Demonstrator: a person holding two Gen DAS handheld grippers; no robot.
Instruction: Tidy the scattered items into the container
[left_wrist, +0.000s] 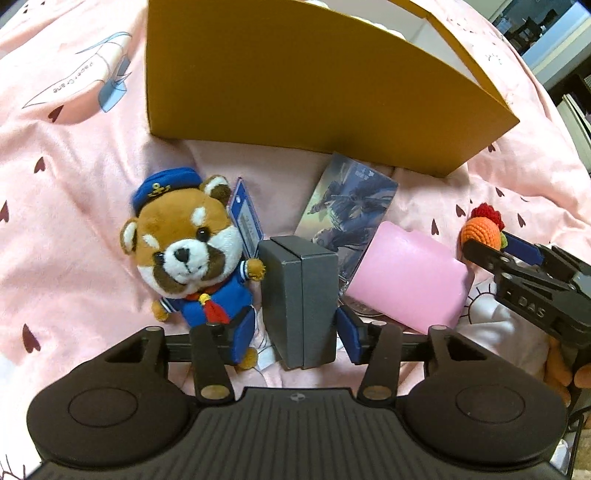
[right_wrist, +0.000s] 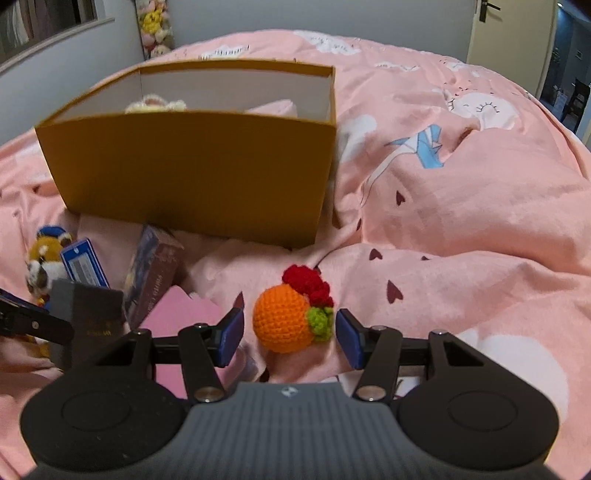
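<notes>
Left wrist view: your left gripper (left_wrist: 299, 328) fingers are clamping the grey box (left_wrist: 301, 299) at frame centre, below the yellow container (left_wrist: 295, 81).

Right wrist view: your right gripper (right_wrist: 290, 338) fingers are standing apart around the crocheted orange (right_wrist: 284, 321), lower centre on the bed (right_wrist: 461, 221).

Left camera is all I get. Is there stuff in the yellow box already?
Observer: Yes. The right camera looks into the box: a cream knitted toy and something pink are inside.
Operator: Did the other gripper grab the orange ball?
Observer: Not yet. The right gripper is open, with one of its pads on each side of the ball, which lies on the blanket.
</notes>
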